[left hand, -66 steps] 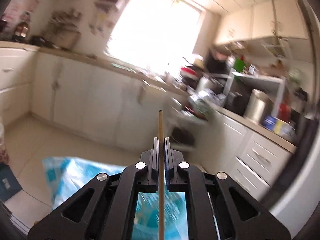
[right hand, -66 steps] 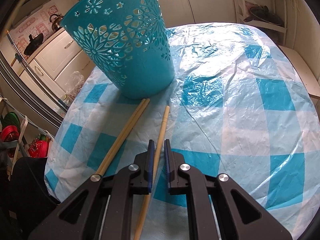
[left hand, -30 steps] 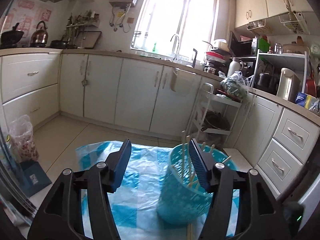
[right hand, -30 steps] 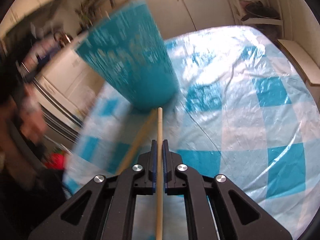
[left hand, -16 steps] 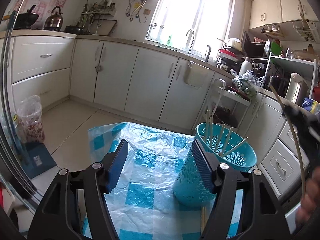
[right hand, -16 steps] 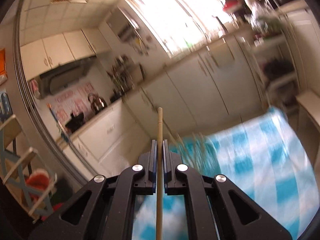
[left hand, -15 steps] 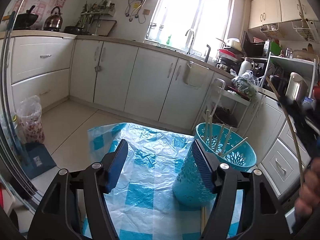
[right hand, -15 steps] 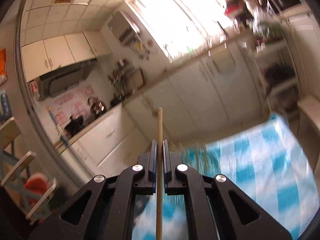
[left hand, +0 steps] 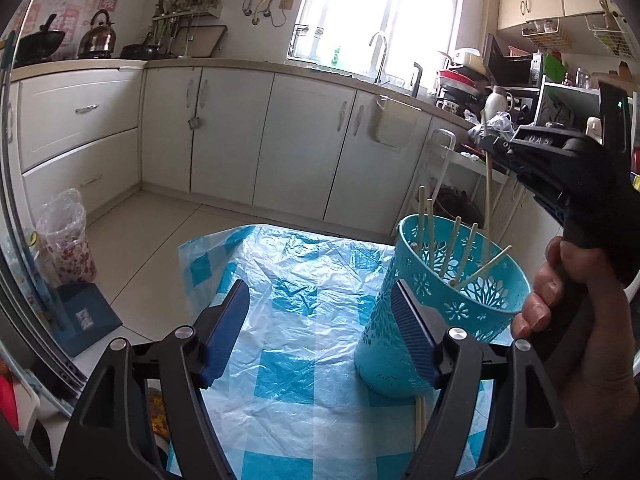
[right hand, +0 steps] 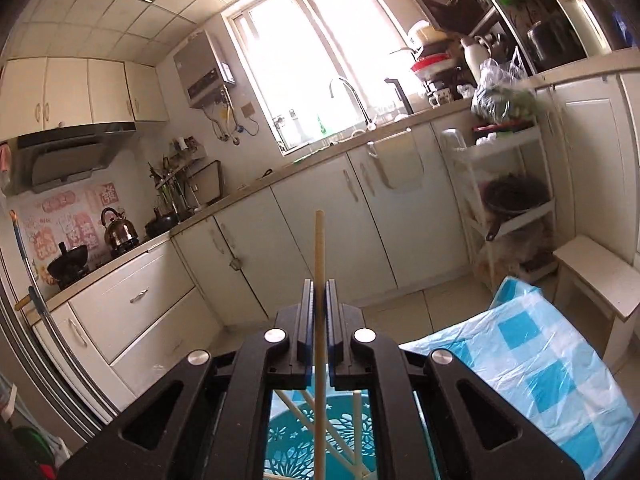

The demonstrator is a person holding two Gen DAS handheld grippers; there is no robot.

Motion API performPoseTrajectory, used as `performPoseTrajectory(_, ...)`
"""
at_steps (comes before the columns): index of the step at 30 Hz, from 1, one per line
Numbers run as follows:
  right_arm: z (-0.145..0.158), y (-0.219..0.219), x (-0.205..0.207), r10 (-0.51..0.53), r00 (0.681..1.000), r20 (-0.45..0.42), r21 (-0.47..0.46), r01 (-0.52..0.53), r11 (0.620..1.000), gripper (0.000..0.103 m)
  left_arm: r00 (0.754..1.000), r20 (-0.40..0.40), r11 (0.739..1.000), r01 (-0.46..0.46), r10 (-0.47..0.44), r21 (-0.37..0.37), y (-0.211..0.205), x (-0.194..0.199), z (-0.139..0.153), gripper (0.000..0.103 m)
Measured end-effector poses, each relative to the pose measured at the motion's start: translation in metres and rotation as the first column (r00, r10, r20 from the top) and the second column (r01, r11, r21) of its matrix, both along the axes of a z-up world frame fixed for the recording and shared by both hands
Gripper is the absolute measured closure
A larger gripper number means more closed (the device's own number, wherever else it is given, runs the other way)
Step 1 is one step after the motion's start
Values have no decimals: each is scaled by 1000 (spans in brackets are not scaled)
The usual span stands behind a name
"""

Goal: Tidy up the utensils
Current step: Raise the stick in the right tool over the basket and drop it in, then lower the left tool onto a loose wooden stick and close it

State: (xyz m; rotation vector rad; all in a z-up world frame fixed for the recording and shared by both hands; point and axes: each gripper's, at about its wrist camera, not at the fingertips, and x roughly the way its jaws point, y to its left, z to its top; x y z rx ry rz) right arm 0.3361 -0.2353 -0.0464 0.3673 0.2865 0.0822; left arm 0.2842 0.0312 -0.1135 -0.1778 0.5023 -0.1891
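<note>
A teal perforated basket stands on the blue-checked tablecloth and holds several wooden chopsticks. My right gripper is shut on one chopstick, held upright above the basket; from the left wrist view this gripper hangs over the basket with the chopstick's lower end inside the rim. My left gripper is open and empty, just left of the basket. More chopsticks lie on the cloth by the basket's base.
White kitchen cabinets and a counter with a sink tap run behind the table. A white shelf rack and a small white stool stand to the right. A plastic-lined bin sits on the floor at left.
My right gripper picked a chopstick off the cloth, swung it upright and brought it over the basket. My left gripper let its chopstick go into the basket and now stands open.
</note>
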Motion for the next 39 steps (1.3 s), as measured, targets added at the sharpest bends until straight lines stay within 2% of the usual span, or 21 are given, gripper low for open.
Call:
performPoseTrajectory(4, -3, 8, -1, 32, 999, -28, -44, -34, 998, 97, 1000, -1, 1000, -1, 1, 0, -1, -1, 0, 32)
performPoseTrajectory(11, -15, 5, -25, 81, 993, -86, -49, -85, 995, 96, 1000, -18, 1000, -9, 9, -2, 0, 0, -3, 31)
performPoseTrajectory(13, -14, 0, -43, 92, 991, -93, -60, -98, 993, 87, 1000, -24, 1000, -12, 12, -1, 0, 1, -4, 31)
performPoseTrajectory(15, -13, -4, -60, 89, 992, -93, -64, -95, 993, 82, 999, -28, 1000, -16, 16, 5, 0, 1, -5, 30)
performPoseTrajectory(17, -23, -10, -87, 80, 988, -130, -70, -90, 994, 78, 999, -29, 1000, -22, 22, 5, 1, 1, -5, 29)
performPoseTrajectory(19, -46, -11, -101, 90, 969, -228, -71, -109, 991, 78, 999, -30, 1000, -27, 27, 8, 1, 1, -5, 28)
performPoseTrajectory(22, -99, -7, -105, 113, 894, -433, -55, -151, 987, 78, 999, -33, 1000, -28, 29, 11, -1, 0, -6, 27)
performPoseTrajectory(23, -118, -6, -101, 127, 857, -499, -28, -163, 986, 79, 999, -35, 999, -26, 27, 19, -3, 0, -8, 26)
performPoseTrajectory(27, -155, 4, -84, 143, 797, -587, -5, -180, 984, 81, 999, -48, 998, -12, 15, 62, -12, -2, -16, 26)
performPoseTrajectory(29, -162, 13, -77, 143, 784, -605, -18, -193, 981, 81, 998, -57, 997, -4, 9, 83, -15, -1, -21, 26)
performPoseTrajectory(34, -160, 34, -76, 137, 777, -614, -99, -247, 964, 81, 997, -74, 996, 4, 3, 86, -16, 1, -24, 25)
performPoseTrajectory(36, -158, 38, -78, 129, 768, -627, -152, -283, 947, 82, 997, -82, 996, 15, -8, 88, -18, 2, -25, 25)
performPoseTrajectory(39, -157, 42, -87, 121, 763, -635, -242, -345, 907, 88, 993, -105, 992, 63, -52, 107, -26, 1, -29, 25)
